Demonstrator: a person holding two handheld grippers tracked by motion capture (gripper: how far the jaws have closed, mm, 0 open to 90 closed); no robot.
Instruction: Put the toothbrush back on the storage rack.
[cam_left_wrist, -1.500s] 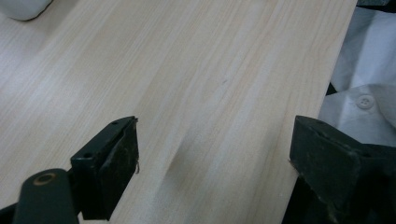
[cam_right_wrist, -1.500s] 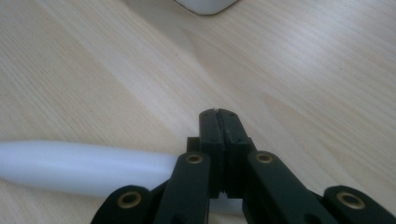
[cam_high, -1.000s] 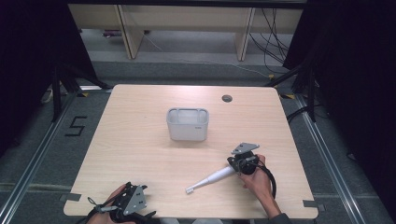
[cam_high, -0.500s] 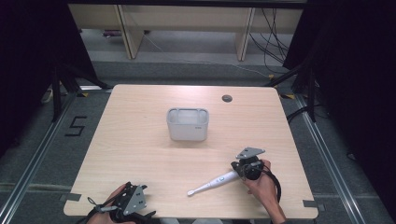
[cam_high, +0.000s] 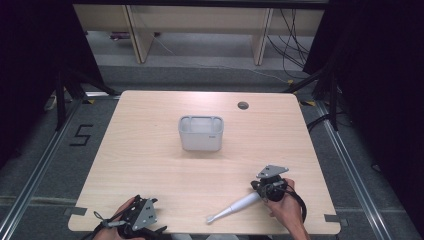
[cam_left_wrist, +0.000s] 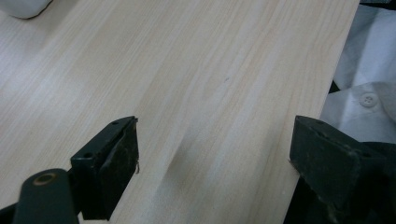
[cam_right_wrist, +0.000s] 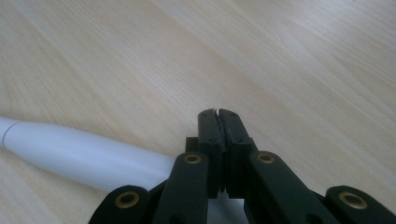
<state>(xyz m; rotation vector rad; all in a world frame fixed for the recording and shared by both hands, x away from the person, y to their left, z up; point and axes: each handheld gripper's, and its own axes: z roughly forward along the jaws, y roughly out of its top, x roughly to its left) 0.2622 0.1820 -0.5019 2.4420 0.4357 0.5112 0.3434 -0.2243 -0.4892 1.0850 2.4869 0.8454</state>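
**White brush handle beside the closed right gripper**

The white brush (cam_high: 234, 210) lies flat on the worktop (cam_high: 150, 150) near its front edge, at about five o'clock from the grey basket (cam_high: 201, 133). Its handle end is at the right gripper (cam_high: 260, 192) and its narrow head points toward eight o'clock. In the right gripper view the jaws are pressed together, with the handle (cam_right_wrist: 84, 156) running past on their left side rather than between them, so it looks nudged, not pinched. To lift it cleanly, the jaws probably need to spread, straddle the thick part of the handle and close squarely. The left gripper (cam_high: 150, 220) rests at the front edge near seven o'clock, jaws spread wide over bare wood.
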